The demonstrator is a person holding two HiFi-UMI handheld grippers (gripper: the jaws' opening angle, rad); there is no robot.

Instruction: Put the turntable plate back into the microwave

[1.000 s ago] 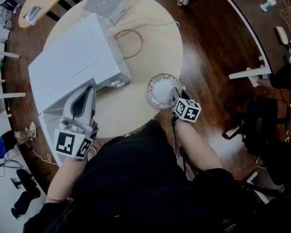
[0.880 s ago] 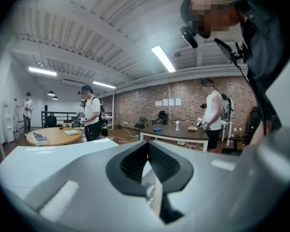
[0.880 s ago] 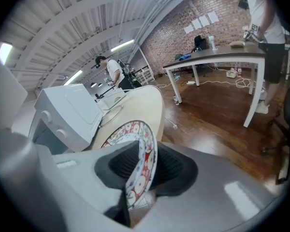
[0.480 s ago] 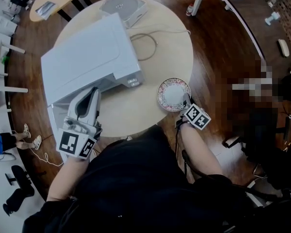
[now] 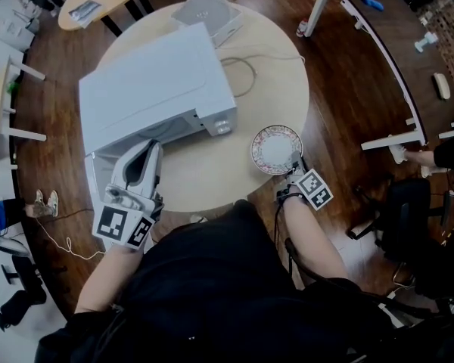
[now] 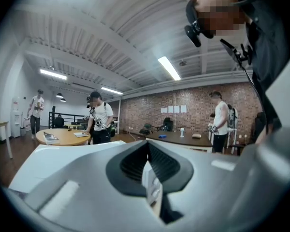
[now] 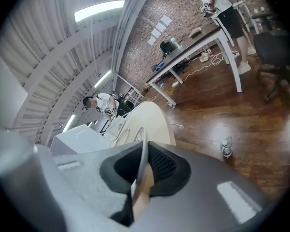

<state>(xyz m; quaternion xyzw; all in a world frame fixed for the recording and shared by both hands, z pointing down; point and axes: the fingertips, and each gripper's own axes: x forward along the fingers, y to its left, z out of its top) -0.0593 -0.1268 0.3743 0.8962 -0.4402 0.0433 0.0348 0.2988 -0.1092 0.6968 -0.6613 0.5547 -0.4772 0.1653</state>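
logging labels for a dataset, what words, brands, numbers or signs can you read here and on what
No words or numbers can be read anywhere.
microwave: no legible brand or label.
wall sheets: too small to read.
left marker cube, right marker cube: black-and-white square patterns, no letters.

Ceiling strip lights bright; fisheye edges dark, warped; close foreground soft.

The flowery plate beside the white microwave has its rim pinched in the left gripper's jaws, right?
Wrong gripper. The right gripper, whose jaws have just been closing, pinches the rim of the flowery plate beside the white microwave. The right gripper view shows the rim between its jaws.
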